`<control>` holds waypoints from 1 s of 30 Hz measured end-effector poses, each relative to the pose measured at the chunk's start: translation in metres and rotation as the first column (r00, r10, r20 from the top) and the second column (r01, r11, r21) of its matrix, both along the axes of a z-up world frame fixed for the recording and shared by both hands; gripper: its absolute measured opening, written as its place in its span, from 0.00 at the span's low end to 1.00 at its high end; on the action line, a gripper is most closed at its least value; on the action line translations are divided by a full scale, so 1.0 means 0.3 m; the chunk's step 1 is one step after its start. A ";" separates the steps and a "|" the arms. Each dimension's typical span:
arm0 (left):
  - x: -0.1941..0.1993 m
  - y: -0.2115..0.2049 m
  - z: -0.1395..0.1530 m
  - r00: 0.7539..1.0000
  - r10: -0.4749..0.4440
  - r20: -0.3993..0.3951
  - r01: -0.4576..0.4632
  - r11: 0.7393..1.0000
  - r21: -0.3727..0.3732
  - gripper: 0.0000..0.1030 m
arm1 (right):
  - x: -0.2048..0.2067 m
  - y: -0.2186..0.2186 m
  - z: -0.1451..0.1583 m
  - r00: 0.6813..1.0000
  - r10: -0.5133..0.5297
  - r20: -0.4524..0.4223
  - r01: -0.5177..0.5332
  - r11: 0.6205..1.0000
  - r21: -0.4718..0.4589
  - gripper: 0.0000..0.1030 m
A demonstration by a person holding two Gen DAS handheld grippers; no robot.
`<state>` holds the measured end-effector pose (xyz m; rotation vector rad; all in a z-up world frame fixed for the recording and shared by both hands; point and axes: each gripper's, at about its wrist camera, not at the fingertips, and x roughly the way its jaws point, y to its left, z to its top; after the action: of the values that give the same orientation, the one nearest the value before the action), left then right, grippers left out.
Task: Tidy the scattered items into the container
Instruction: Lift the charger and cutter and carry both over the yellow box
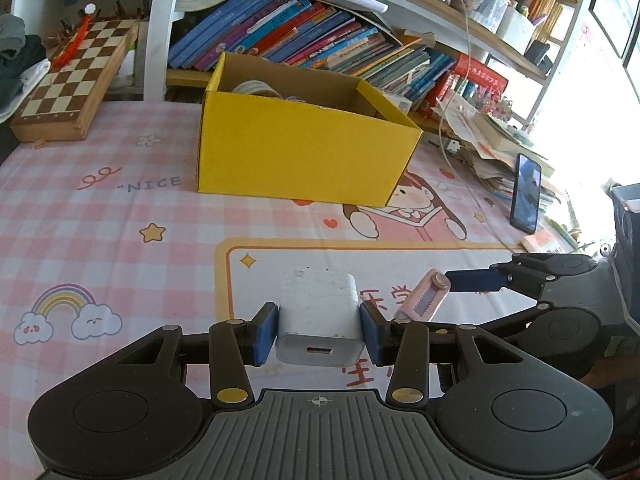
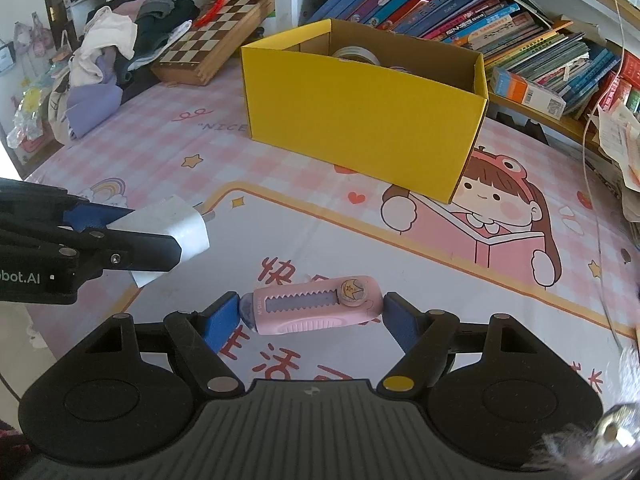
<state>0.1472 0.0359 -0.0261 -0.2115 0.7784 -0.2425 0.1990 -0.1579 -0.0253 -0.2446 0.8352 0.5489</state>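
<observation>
My left gripper (image 1: 319, 330) is shut on a white USB charger plug (image 1: 318, 320), held just above the pink cartoon mat. My right gripper (image 2: 314, 316) is shut on a pink utility knife (image 2: 316, 308), gripped end to end across its length. The knife (image 1: 420, 300) also shows at the right in the left wrist view, and the charger (image 2: 176, 224) at the left in the right wrist view. The open yellow cardboard box (image 1: 304, 148) (image 2: 360, 116) stands ahead of both grippers, with rolls of tape (image 2: 354, 55) inside.
A wooden chessboard case (image 1: 76, 80) lies at the back left. Rows of books (image 1: 320, 40) fill the shelf behind the box. A phone (image 1: 526, 192) stands at the right with a white cable (image 2: 592, 200). A pile of clothes (image 2: 116, 52) sits far left.
</observation>
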 end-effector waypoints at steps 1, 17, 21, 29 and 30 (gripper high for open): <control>-0.001 0.002 0.001 1.000 -0.001 0.001 0.001 1.000 -0.001 0.42 | -0.002 0.001 0.001 1.000 -0.002 0.000 0.002 1.000 0.000 0.74; 0.000 0.039 0.060 0.999 -0.025 0.036 0.026 0.999 -0.039 0.41 | -0.018 0.030 0.039 1.000 0.016 0.012 -0.016 1.000 0.006 0.74; 0.015 0.051 0.092 0.998 -0.029 0.059 0.032 0.998 -0.051 0.42 | -0.002 0.032 0.076 0.999 0.025 0.030 -0.025 1.000 0.007 0.74; 0.114 0.088 0.193 0.990 -0.017 0.140 0.025 0.998 -0.056 0.41 | 0.070 0.041 0.200 0.990 0.067 0.123 -0.068 0.998 0.003 0.74; 0.127 0.093 0.205 0.989 -0.016 0.150 0.025 0.998 -0.057 0.41 | 0.084 0.043 0.217 0.988 0.074 0.138 -0.075 0.997 0.000 0.74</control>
<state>0.1852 0.0638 0.0356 -0.2377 0.6251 -0.2973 0.2243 -0.1452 0.0399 -0.3065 0.6922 0.5969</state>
